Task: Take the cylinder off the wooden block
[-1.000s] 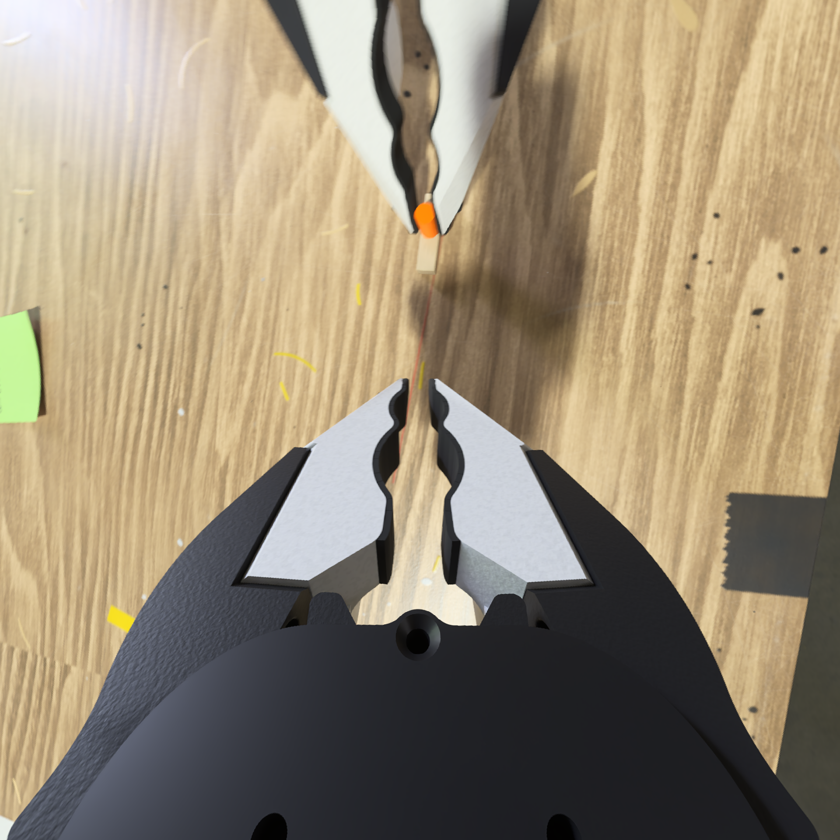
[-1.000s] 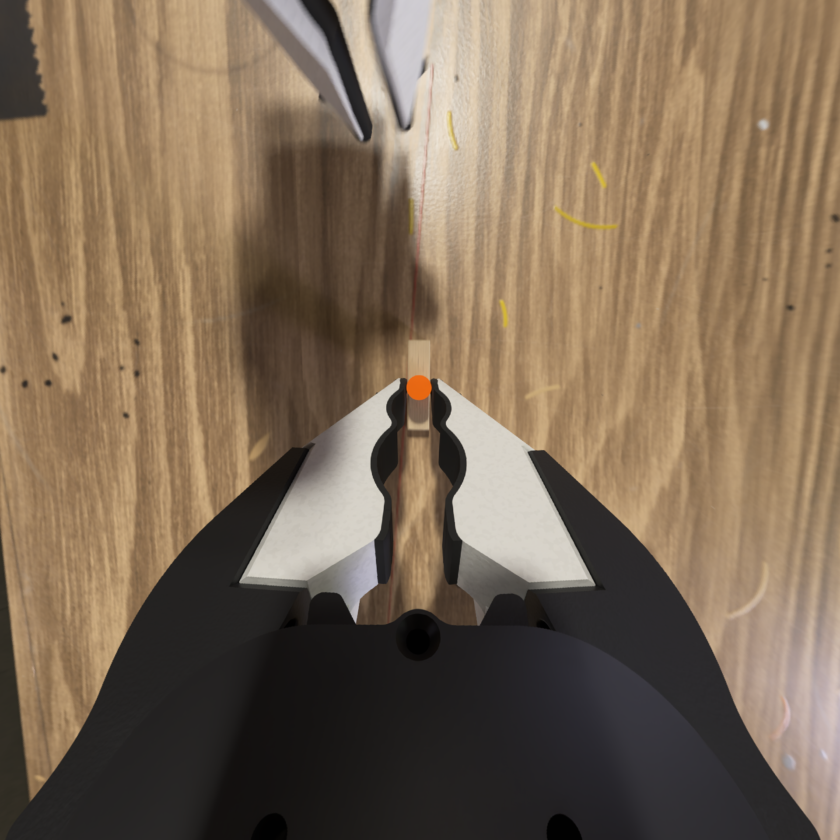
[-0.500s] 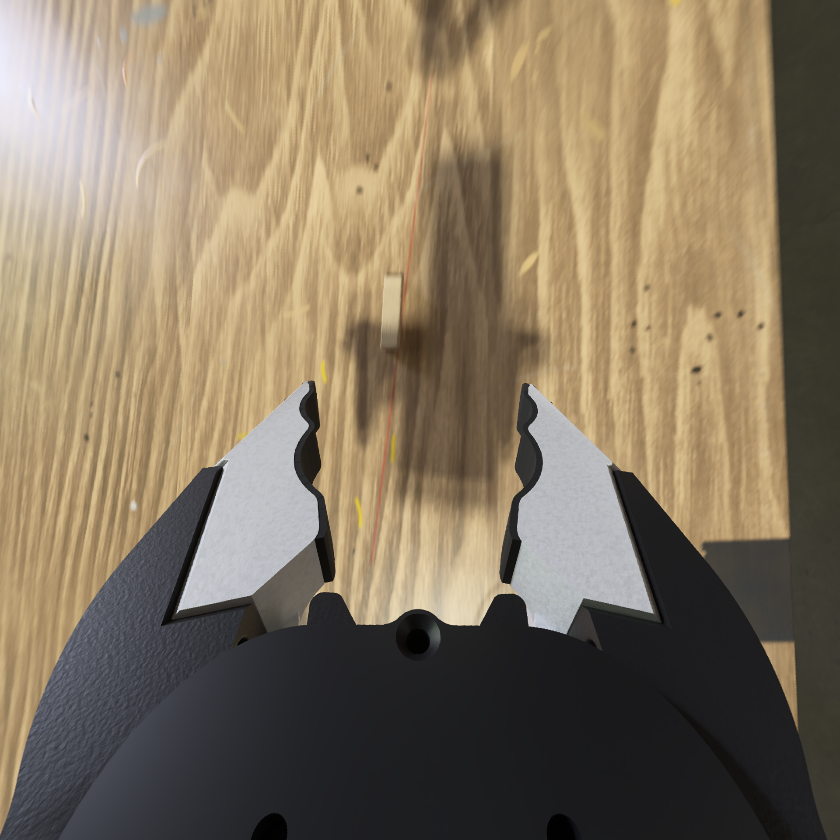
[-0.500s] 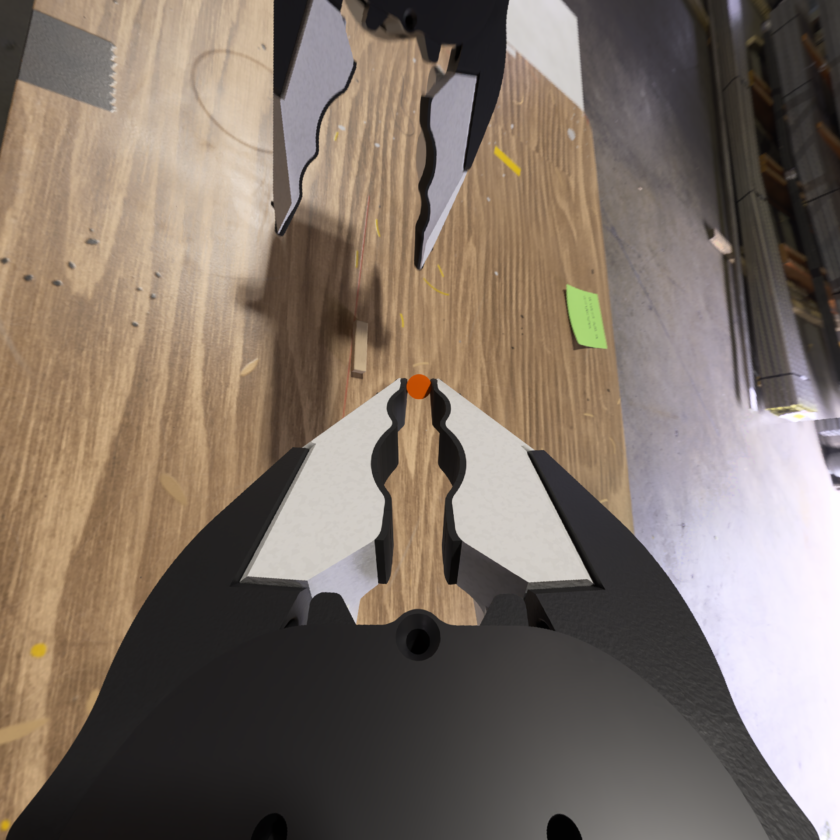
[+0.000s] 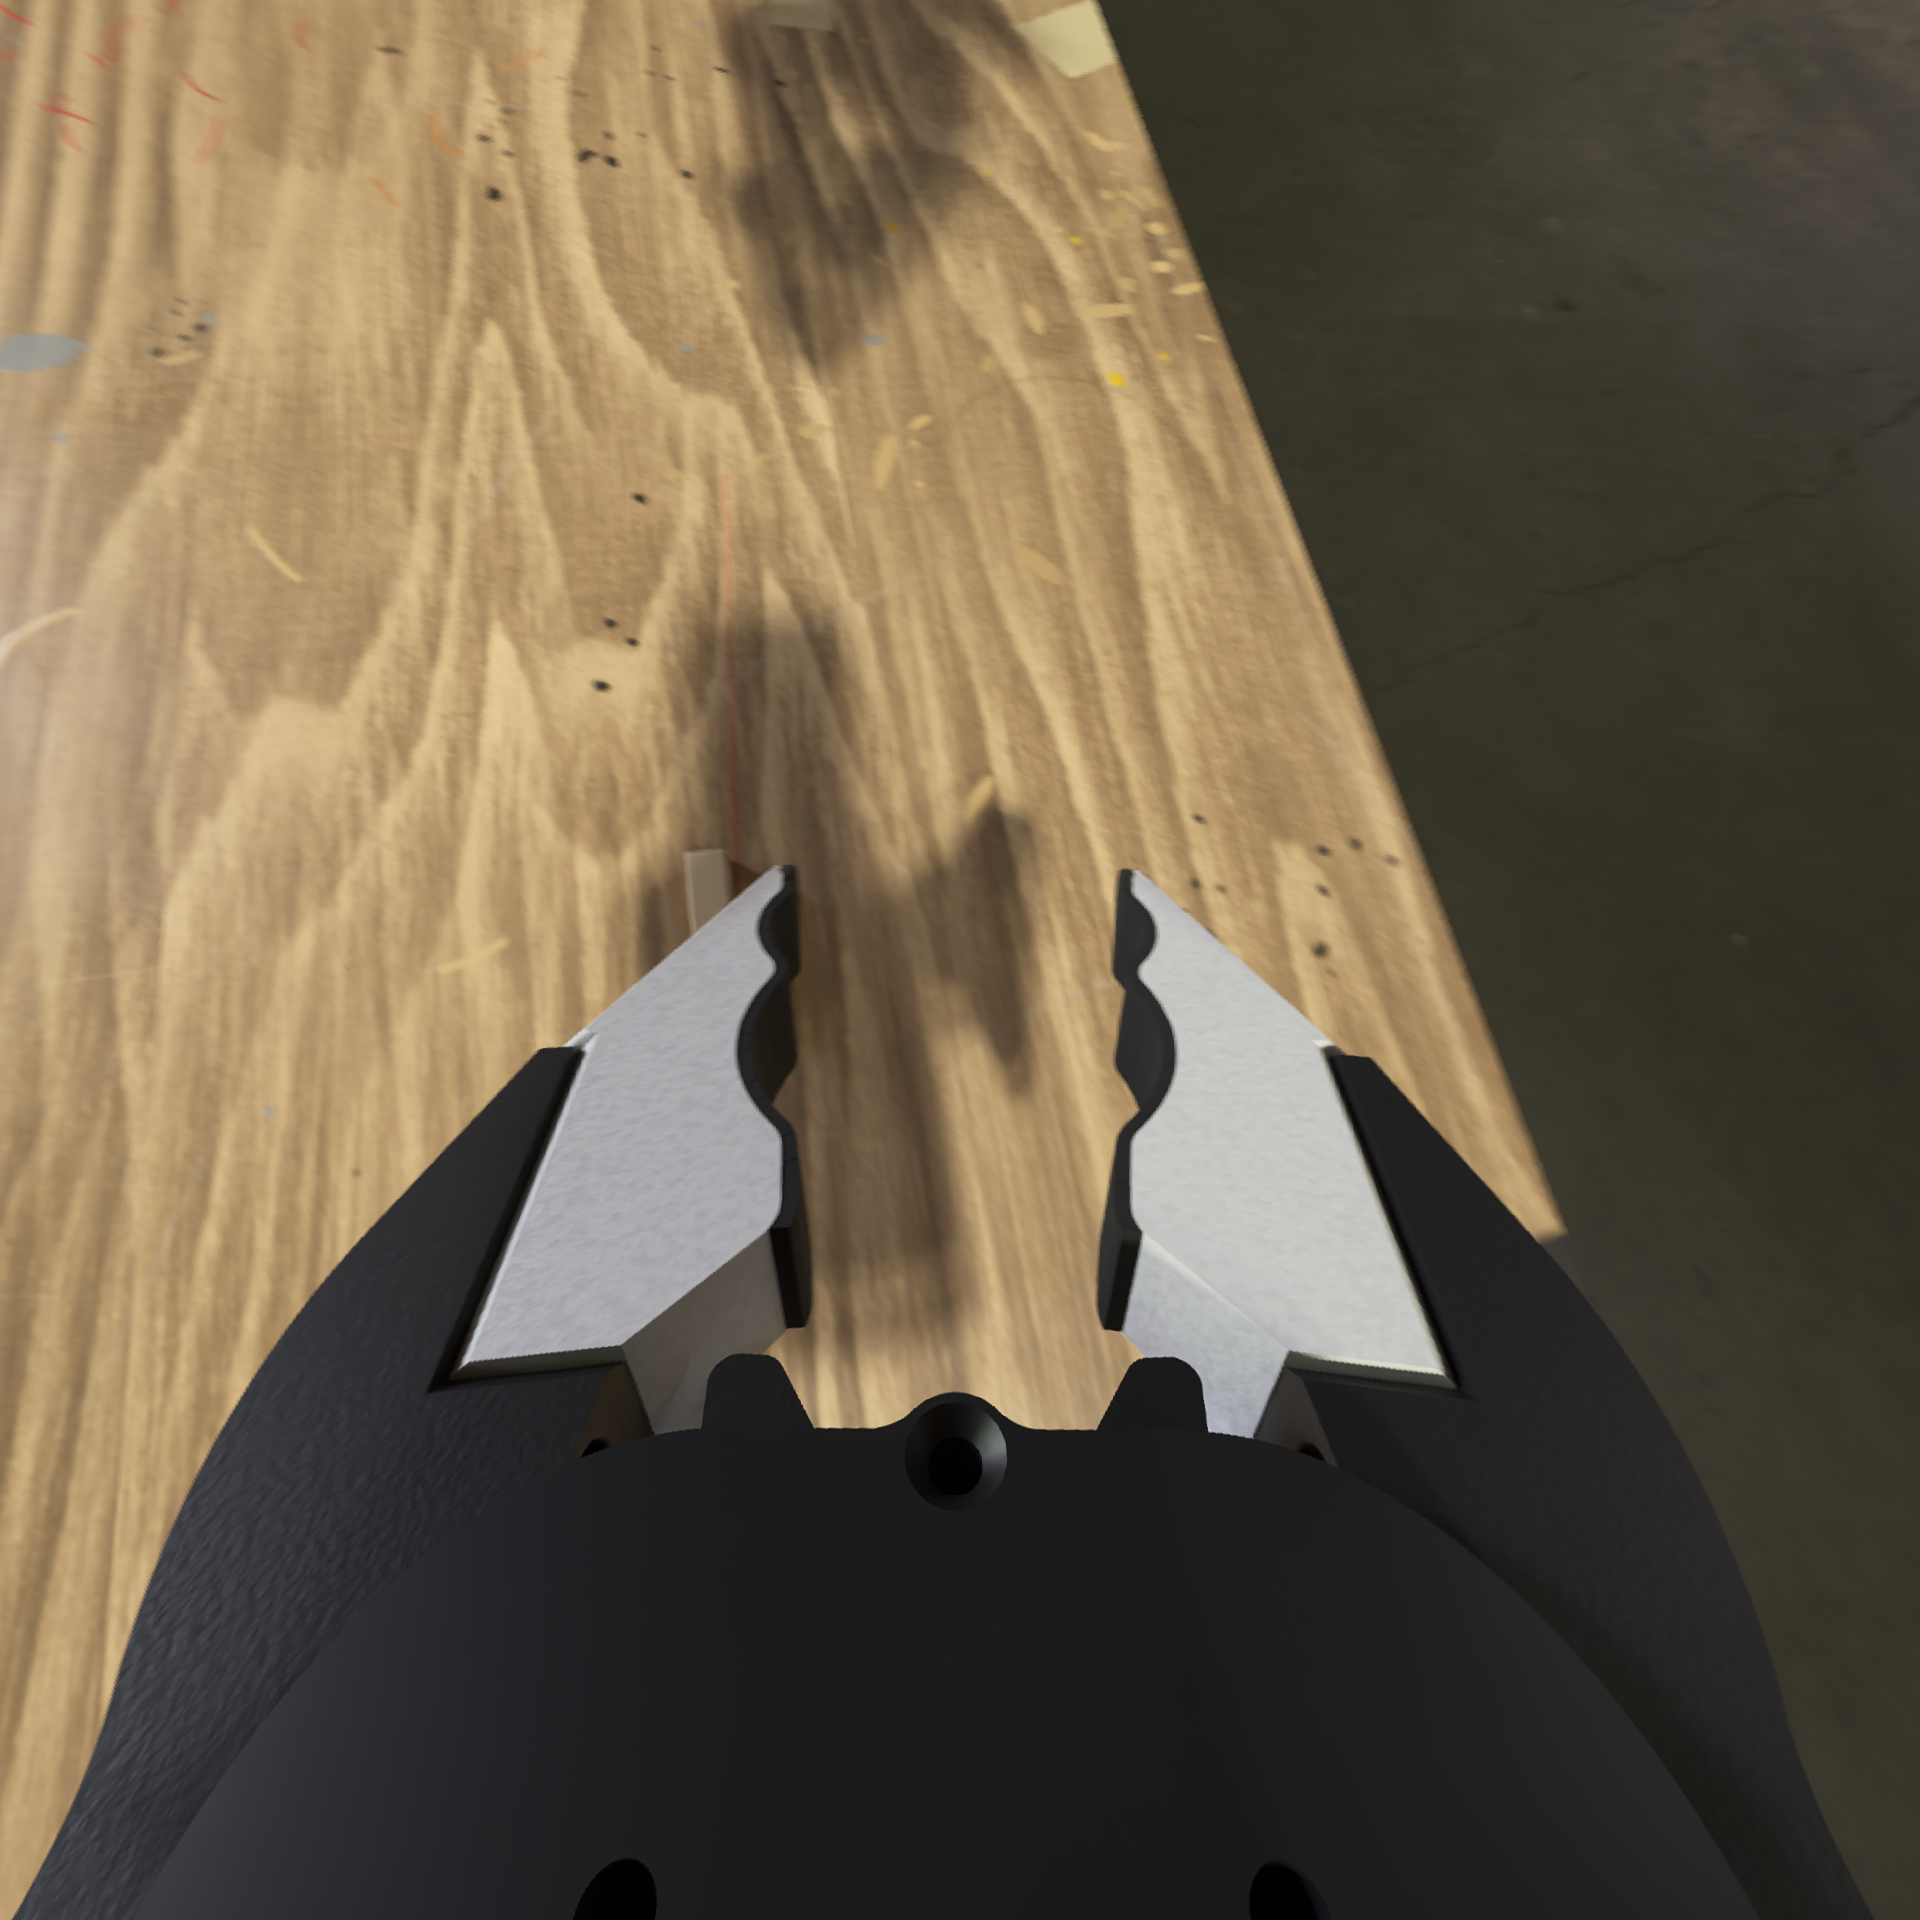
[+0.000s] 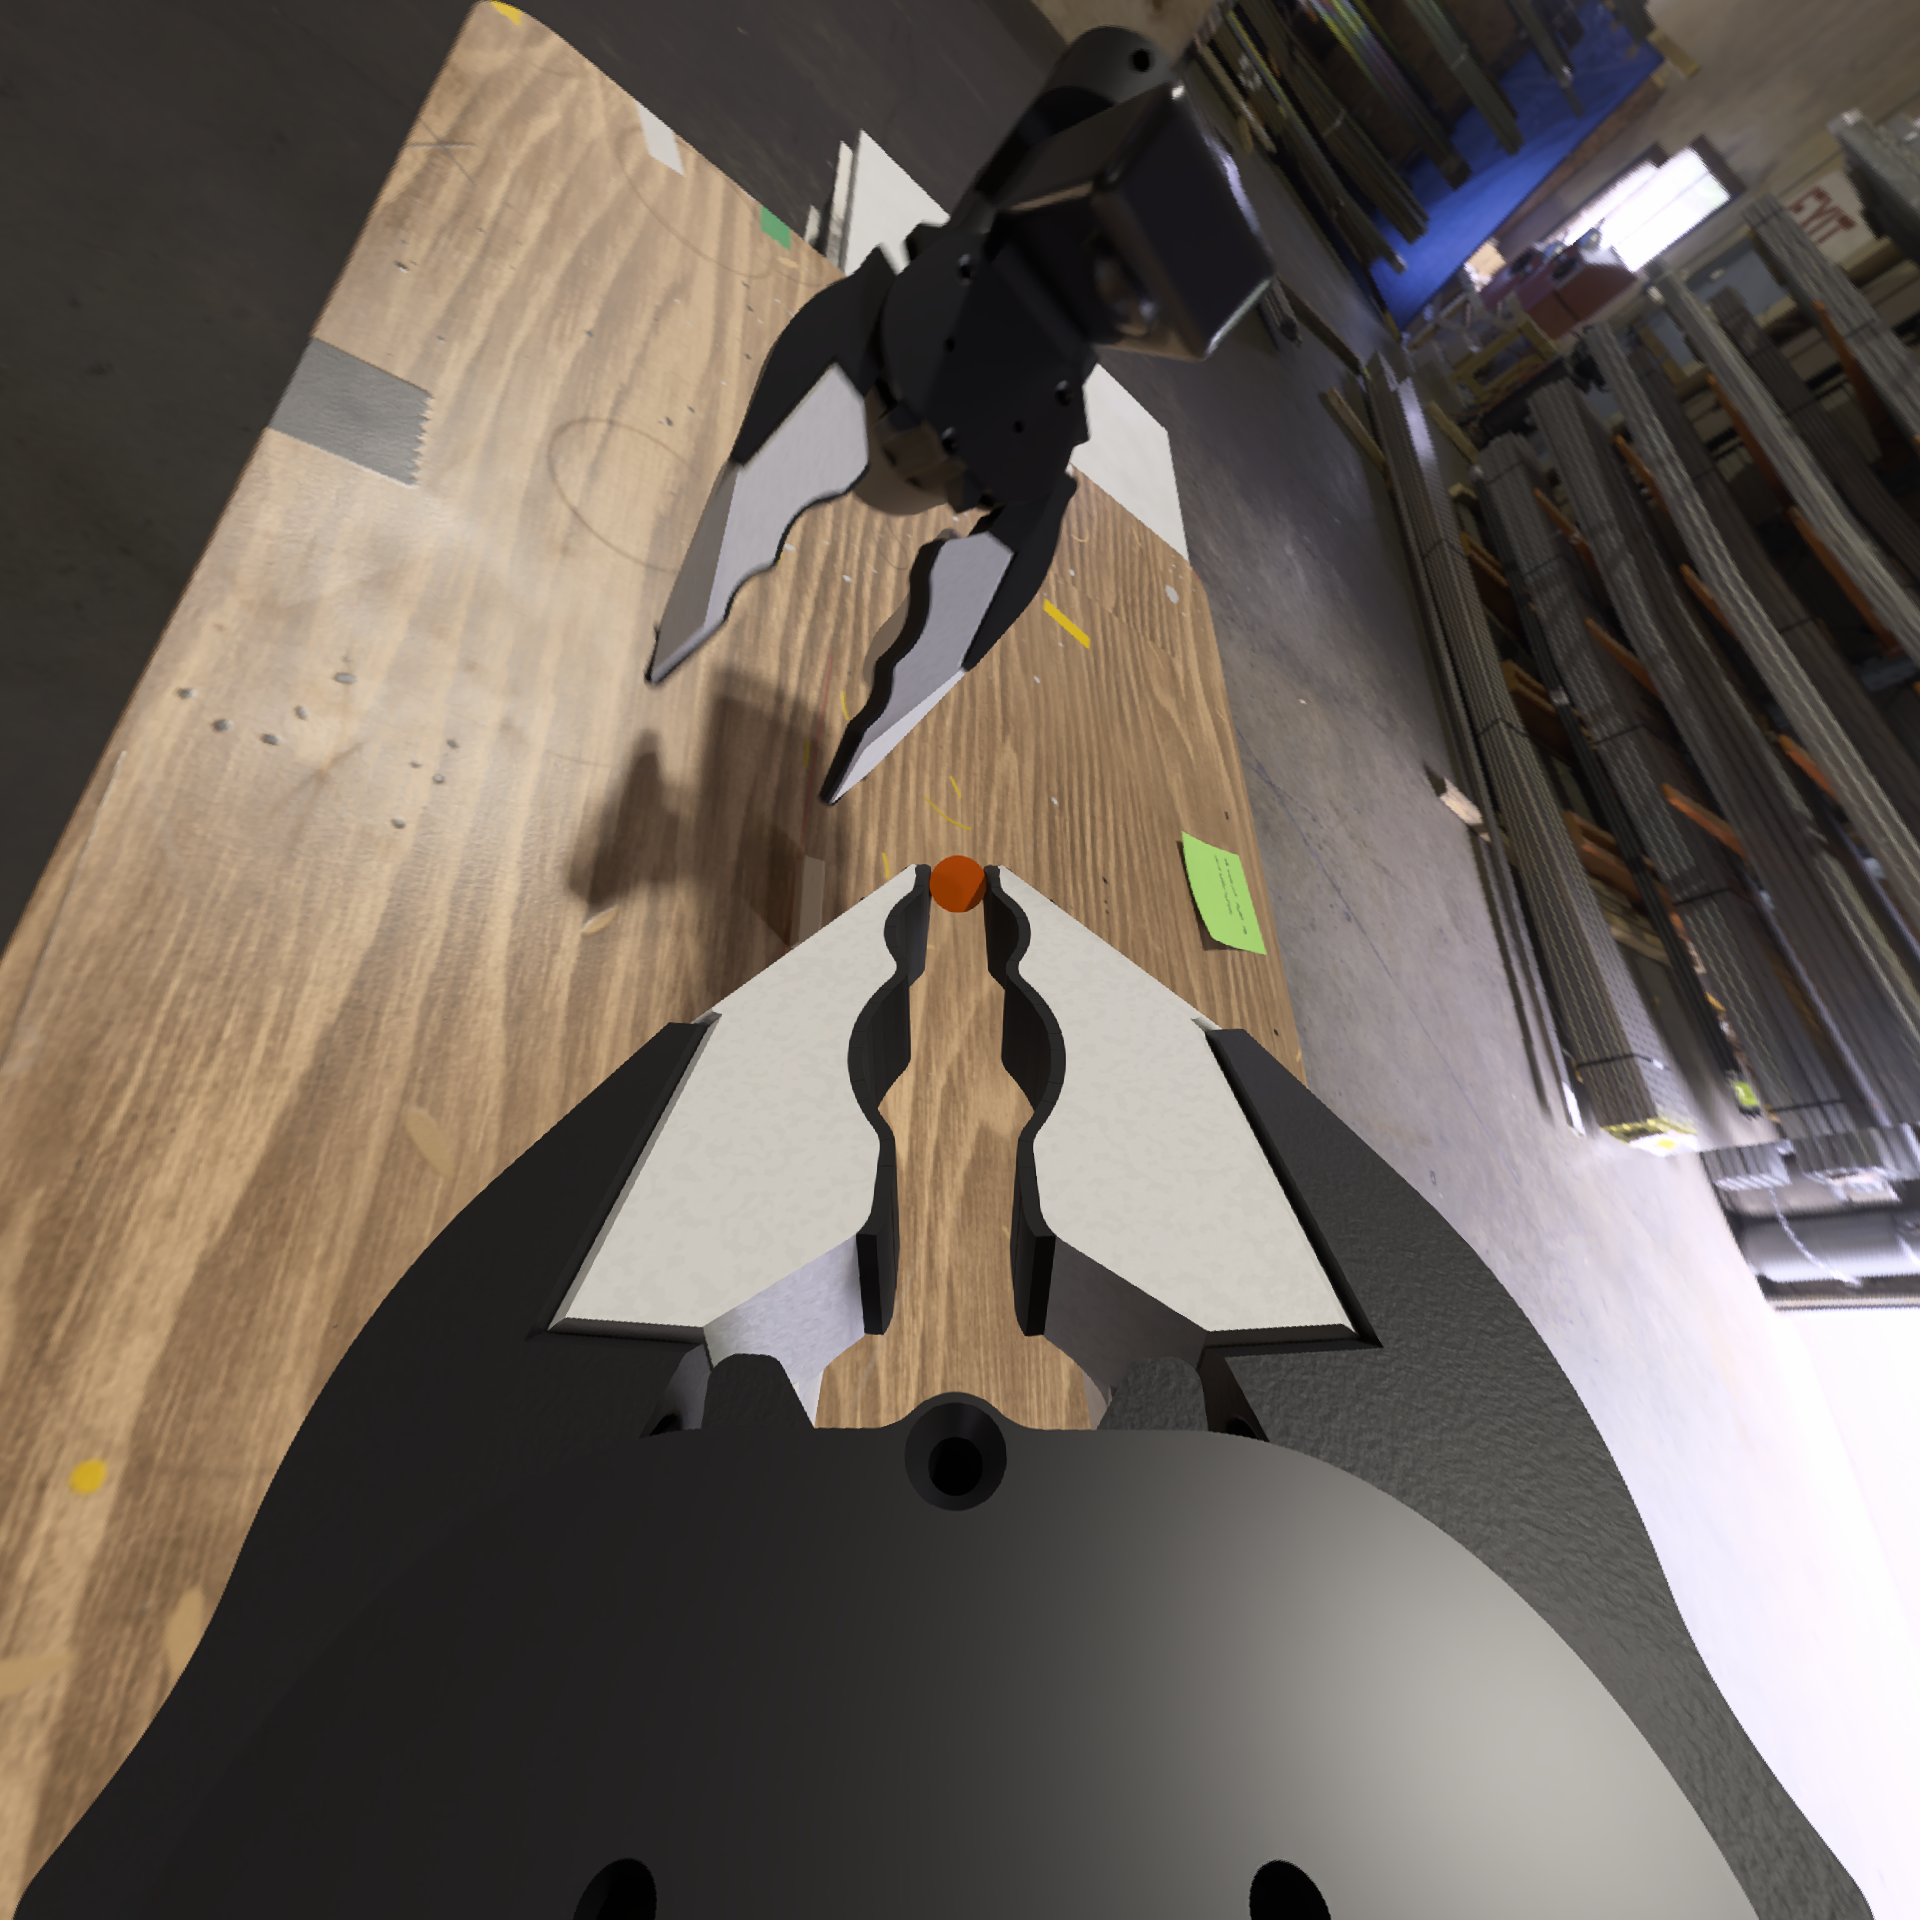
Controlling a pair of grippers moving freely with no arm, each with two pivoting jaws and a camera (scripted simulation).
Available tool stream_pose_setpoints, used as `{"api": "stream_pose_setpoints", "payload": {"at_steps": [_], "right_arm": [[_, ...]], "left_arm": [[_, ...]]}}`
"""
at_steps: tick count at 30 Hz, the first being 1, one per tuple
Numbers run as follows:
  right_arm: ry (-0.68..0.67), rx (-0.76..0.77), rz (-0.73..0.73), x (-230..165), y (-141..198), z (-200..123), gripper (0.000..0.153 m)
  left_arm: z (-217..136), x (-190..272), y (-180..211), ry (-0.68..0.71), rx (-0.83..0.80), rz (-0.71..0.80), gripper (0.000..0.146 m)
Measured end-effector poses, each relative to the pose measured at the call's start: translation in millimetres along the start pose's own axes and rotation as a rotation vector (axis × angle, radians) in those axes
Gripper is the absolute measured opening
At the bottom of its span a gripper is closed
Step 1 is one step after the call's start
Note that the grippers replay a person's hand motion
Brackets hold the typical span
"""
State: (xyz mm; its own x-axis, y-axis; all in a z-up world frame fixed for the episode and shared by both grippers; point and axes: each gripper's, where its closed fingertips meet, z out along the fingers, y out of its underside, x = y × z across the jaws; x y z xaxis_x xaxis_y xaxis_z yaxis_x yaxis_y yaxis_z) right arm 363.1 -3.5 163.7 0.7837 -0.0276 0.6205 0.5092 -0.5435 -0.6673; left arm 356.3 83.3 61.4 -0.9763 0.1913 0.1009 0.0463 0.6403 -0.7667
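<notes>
Right wrist view: right claw [image 6: 957,883] pinches orange cylinder [image 6: 956,884]; left claw [image 6: 743,727] spread; green note [image 6: 1226,906] illegible.

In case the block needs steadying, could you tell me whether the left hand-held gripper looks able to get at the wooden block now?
Probably yes: the left hand-held gripper is open, and the wooden block lies uncovered by its fingertip.
</notes>
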Motion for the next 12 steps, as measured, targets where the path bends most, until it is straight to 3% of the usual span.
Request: {"api": "stream_pose_setpoints", "payload": {"at_steps": [4,8,12], "right_arm": [[-0.044,0.000,-0.028,-8.1,1.3,-0.7,0.010],[-0.063,-0.041,-0.077,-15.2,3.0,2.6,0.010],[-0.072,-0.039,-0.119,-20.7,-1.7,7.5,0.010]], "left_arm": [[-26.4,18.3,4.5,0.094,-0.030,-0.019,0.087],[-45.9,18.9,-7.0,0.005,-0.047,0.016,0.090],[-27.7,27.1,-20.0,0.028,-0.106,0.054,0.090]]}}
